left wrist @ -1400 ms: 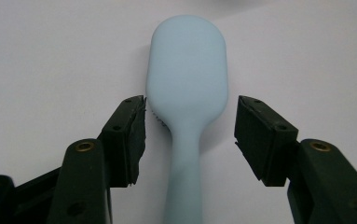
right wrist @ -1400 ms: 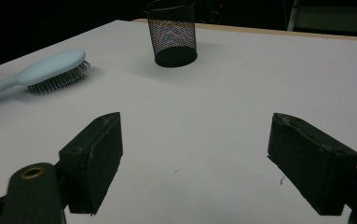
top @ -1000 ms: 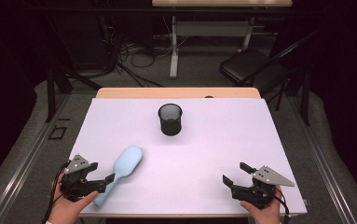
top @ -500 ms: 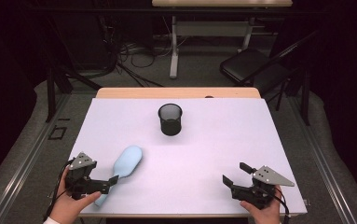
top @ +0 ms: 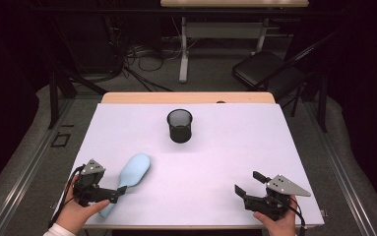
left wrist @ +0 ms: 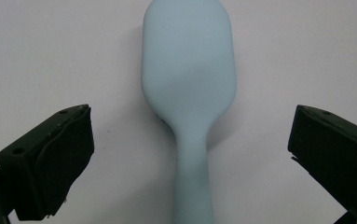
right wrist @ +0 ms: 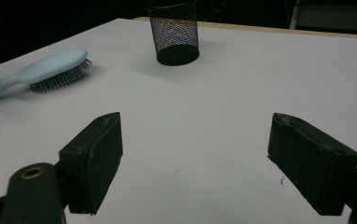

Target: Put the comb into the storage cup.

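Overhead light falls evenly on the white table [top: 225,147], while the room beyond it sinks into near-darkness. The mesh cup [top: 180,126] and pale blue hairbrush [top: 132,172] cast short, soft shadows. In the left gripper view the black jaws blur at close range; the right gripper view looks dim and grainy.

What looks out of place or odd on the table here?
Nothing stands out. The brush lies bristles down near the left tool, its handle between the open jaws, untouched. The mesh cup stands upright mid-table. The right tool rests open over bare table. No spill or damage shows.
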Demonstrator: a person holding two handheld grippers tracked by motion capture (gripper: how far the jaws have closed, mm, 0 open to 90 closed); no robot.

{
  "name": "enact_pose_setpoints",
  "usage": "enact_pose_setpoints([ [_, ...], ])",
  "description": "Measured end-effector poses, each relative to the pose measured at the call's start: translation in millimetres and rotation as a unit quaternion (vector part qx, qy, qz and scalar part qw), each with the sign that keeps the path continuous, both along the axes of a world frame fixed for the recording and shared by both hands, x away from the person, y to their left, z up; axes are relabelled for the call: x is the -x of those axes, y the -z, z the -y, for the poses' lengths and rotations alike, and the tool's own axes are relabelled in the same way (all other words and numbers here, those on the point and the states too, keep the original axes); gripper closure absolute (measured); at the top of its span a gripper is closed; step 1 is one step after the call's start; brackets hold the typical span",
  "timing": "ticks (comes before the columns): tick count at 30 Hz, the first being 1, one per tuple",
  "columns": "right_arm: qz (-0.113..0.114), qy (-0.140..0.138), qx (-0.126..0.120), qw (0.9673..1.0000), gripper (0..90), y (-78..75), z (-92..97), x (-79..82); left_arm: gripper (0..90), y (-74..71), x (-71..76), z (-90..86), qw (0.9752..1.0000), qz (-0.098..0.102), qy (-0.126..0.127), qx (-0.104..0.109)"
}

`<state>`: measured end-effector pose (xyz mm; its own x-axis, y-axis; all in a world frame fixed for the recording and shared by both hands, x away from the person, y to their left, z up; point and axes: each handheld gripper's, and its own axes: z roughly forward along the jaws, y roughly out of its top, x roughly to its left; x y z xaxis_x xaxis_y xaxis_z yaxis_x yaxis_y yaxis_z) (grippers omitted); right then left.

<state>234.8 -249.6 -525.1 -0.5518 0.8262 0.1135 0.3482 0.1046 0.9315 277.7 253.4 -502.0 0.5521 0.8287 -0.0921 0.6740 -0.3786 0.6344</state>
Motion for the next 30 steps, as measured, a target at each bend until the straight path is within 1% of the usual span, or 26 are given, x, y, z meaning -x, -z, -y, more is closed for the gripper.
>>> enact_pose_setpoints([
  [2, 0.0, 0.0, 0.0, 1.0, 17.5, 0.3, -0.3, -0.2, 0.8, 1.4, -1.2, 1.2, 0.9999, -0.012, 0.003, -0.007],
  [3, -0.001, -0.001, 0.0, 1.0, 17.5, 0.1, -0.3, 0.0, 1.2, 2.4, -1.7, 2.0, 0.9999, -0.013, 0.001, -0.008],
  [4, -0.001, -0.001, 0.0, 1.0, 17.5, 0.1, -0.4, 0.0, 1.5, 2.6, -2.4, 2.5, 0.9997, -0.021, 0.002, -0.012],
  [11, -0.001, -0.001, -0.001, 1.0, 17.5, 0.3, -0.2, -0.1, 5.1, 3.9, -6.0, 8.4, 0.9988, -0.038, 0.003, -0.031],
  [15, -0.002, -0.001, 0.0, 1.0, 17.5, 0.5, -0.3, -0.3, 7.2, 4.7, -9.6, 10.2, 0.9976, -0.058, 0.004, -0.039],
  [16, -0.001, -0.001, 0.0, 1.0, 17.5, 0.5, -0.5, -0.3, 7.3, 4.8, -10.5, 10.8, 0.9972, -0.065, 0.003, -0.037],
  [17, -0.001, -0.002, 0.001, 1.0, 17.5, 0.3, -0.6, 0.0, 7.8, 4.6, -11.6, 10.6, 0.9971, -0.067, 0.003, -0.038],
  [19, -0.001, -0.003, 0.001, 1.0, 17.5, 0.3, -0.6, 0.0, 10.0, 3.8, -12.7, 11.0, 0.997, -0.07, -0.001, -0.032],
  [21, -0.002, -0.003, 0.0, 1.0, 17.5, 0.5, -0.5, -0.3, 14.1, 3.3, -14.6, 10.3, 0.9968, -0.075, -0.001, -0.029],
  [22, -0.003, -0.002, 0.001, 1.0, 17.5, 0.4, -0.4, -0.2, 15.5, 3.6, -15.7, 9.9, 0.9964, -0.08, -0.002, -0.026],
  [24, -0.003, -0.003, 0.001, 1.0, 17.5, 0.4, -0.5, -0.2, 15.6, 4.7, -17.9, 9.0, 0.9958, -0.09, -0.006, -0.019],
  [25, -0.003, -0.003, 0.001, 1.0, 17.5, 0.4, -0.6, -0.1, 15.7, 5.2, -18.9, 8.8, 0.9952, -0.096, -0.008, -0.019],
  [26, -0.004, -0.003, 0.0, 1.0, 17.5, 0.4, -0.7, -0.1, 16.3, 6.0, -20.2, 8.5, 0.9942, -0.106, -0.006, -0.018],
  [27, -0.003, -0.003, 0.001, 1.0, 17.5, 0.4, -0.6, -0.1, 17.0, 6.4, -20.6, 8.5, 0.9937, -0.111, -0.006, -0.017],
  [29, -0.002, -0.002, 0.001, 1.0, 17.5, 0.6, -0.7, -0.3, 19.1, 6.9, -20.9, 8.8, 0.9935, -0.113, -0.004, -0.018],
  [30, -0.003, -0.003, 0.001, 1.0, 17.5, 0.5, -0.6, -0.2, 21.3, 6.6, -20.7, 9.3, 0.9935, -0.112, -0.001, -0.023],
])
